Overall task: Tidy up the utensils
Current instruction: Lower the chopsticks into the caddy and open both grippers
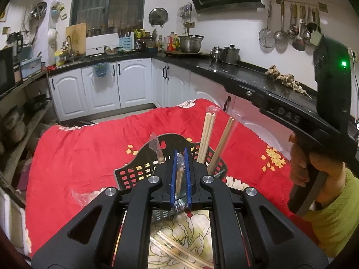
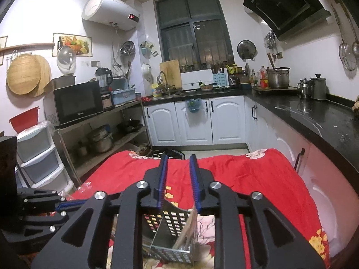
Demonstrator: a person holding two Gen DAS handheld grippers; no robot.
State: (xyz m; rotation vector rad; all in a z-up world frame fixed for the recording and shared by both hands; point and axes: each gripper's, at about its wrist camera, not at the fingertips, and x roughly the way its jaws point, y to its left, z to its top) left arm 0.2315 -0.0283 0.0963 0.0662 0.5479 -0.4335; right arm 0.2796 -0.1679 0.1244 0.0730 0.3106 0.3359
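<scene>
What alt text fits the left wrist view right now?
The left gripper, shut on wrapped chopsticks, is above a black basket already holding more chopsticks, on a red cloth in a kitchen.

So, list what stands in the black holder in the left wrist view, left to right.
Wrapped utensil with a clear plastic top → wrapped chopsticks in the left gripper → upright chopstick bundle → leaning chopstick pair, all at the black utensil holder.

Red floral tablecloth (image 1: 94, 148), microwave (image 2: 77, 103) on shelf, white water heater (image 2: 110, 11)
</scene>
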